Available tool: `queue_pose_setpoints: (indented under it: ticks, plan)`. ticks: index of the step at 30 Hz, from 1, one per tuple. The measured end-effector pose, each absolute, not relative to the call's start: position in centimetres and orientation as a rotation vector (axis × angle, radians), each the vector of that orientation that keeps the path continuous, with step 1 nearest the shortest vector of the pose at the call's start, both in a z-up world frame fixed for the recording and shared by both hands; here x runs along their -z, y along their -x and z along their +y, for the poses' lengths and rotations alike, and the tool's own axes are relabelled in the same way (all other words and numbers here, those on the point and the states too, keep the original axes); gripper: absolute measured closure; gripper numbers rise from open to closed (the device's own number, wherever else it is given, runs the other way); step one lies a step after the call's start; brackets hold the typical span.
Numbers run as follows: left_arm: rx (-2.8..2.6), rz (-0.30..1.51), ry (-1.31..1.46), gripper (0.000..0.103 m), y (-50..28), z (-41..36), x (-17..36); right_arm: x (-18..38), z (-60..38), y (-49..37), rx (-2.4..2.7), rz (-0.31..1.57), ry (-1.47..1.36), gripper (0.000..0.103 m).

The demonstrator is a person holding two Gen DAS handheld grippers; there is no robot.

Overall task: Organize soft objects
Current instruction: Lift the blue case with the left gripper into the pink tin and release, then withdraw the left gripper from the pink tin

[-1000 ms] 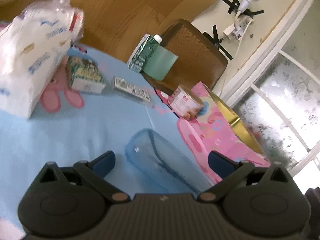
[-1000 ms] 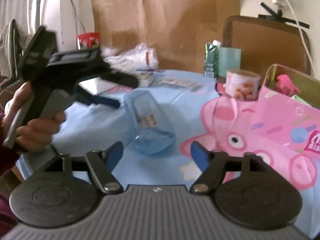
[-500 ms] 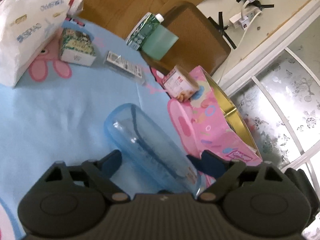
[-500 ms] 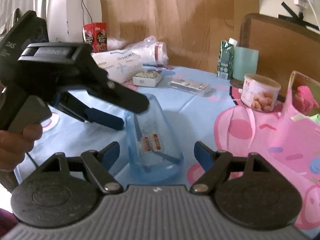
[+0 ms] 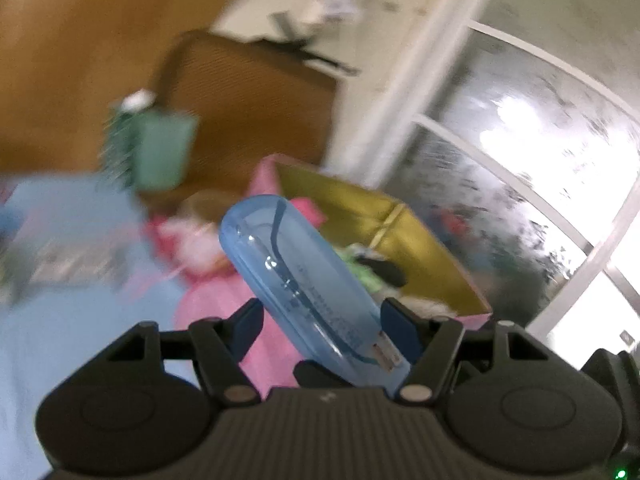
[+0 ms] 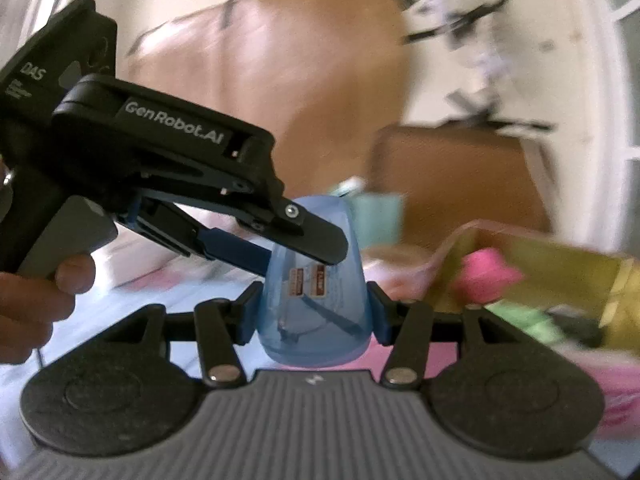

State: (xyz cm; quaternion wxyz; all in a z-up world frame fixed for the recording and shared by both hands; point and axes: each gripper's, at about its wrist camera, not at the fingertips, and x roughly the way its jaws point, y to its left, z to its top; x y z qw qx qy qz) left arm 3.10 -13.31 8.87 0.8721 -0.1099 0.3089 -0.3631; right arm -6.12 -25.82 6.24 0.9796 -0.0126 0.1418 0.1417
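Note:
A clear blue plastic case [image 5: 304, 280] is held up off the table, tilted. My left gripper [image 5: 324, 320] is shut on it across its near end. My right gripper [image 6: 312, 308] is shut on the same case [image 6: 316, 288] at its other end, with the left gripper [image 6: 224, 232] coming in from the left above it. A pink gift bag with a gold lining [image 5: 400, 232] stands open behind the case, with a pink soft item [image 6: 488, 276] and green soft items [image 5: 360, 268] inside.
A blue cartoon tablecloth [image 5: 60, 320] covers the table. A green carton and a teal cup [image 5: 160, 152] stand at the far edge, with a round tin [image 5: 192, 240] near the bag. A brown chair back [image 5: 248, 100] and a window [image 5: 520, 160] lie beyond.
The case lay on the table between open fingers. Both grippers closed on it and lifted it, and both views swung toward the gift bag.

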Motion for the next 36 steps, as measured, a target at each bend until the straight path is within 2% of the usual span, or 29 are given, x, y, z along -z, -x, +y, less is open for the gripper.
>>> queue_pose_setpoints:
  ticks: [8,11,14,25,36]
  plan:
    - [0.893,0.657,0.094,0.036,-7.0,-26.4,-9.8,-6.1,-34.2,5.0,-0.006,0.249,0.018,0.047]
    - [0.877,0.669,0.033,0.024,-8.0,-30.6,-8.8,-5.0,-36.0,3.4,0.091,0.281,0.07,0.046]
    - [0.829,0.687,-0.005,0.023,-8.4,-32.5,-7.5,-3.9,-37.1,1.8,0.191,0.325,0.112,0.046]
    - [0.797,0.671,0.075,0.017,-6.3,-26.8,-7.5,-4.4,-36.7,4.8,0.135,0.25,-0.024,0.044]
    - [0.614,0.583,0.216,0.012,-1.9,-8.7,-5.7,-6.4,-28.8,5.2,-0.087,0.249,0.022,0.044]
